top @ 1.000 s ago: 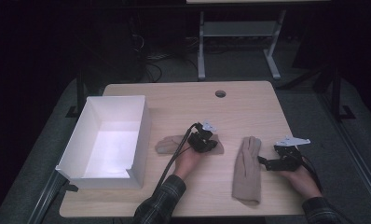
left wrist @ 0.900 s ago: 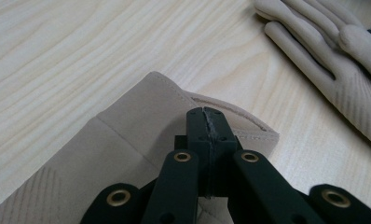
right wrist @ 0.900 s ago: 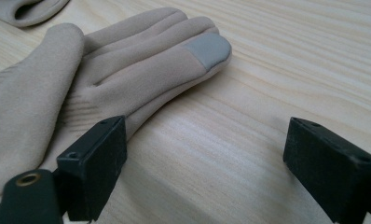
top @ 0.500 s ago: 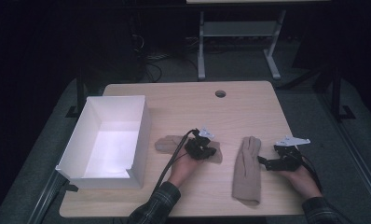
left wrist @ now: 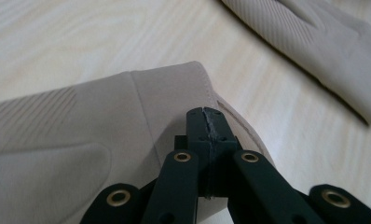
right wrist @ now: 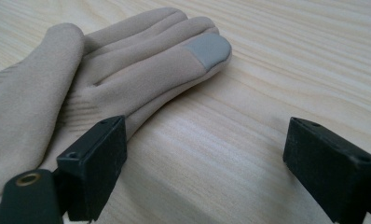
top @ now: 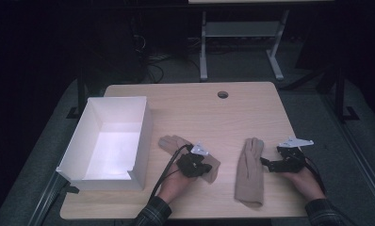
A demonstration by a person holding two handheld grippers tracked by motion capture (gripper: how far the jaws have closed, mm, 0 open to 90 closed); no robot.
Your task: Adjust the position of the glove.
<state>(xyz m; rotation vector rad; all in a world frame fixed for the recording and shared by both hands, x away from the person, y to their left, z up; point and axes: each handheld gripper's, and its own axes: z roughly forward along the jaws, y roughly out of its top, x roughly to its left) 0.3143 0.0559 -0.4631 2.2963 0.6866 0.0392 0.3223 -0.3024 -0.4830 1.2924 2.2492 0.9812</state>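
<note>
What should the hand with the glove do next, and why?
Probably carry the left glove toward the white box. The left gripper is shut on its cuff, and the open box sits just beside it. The right gripper is open beside the other glove.

Nothing to read here, honestly: no text, labels, brand marks or numbers on the gloves, the box or the table.

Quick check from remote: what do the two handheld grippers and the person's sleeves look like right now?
Both the left gripper and the right gripper are black, each topped by a grey three-cornered plate. Brass-coloured rivets dot the linkages behind flat, blocky black jaws. A black cable trails from the left one. The sleeves are dark plaid.
</note>
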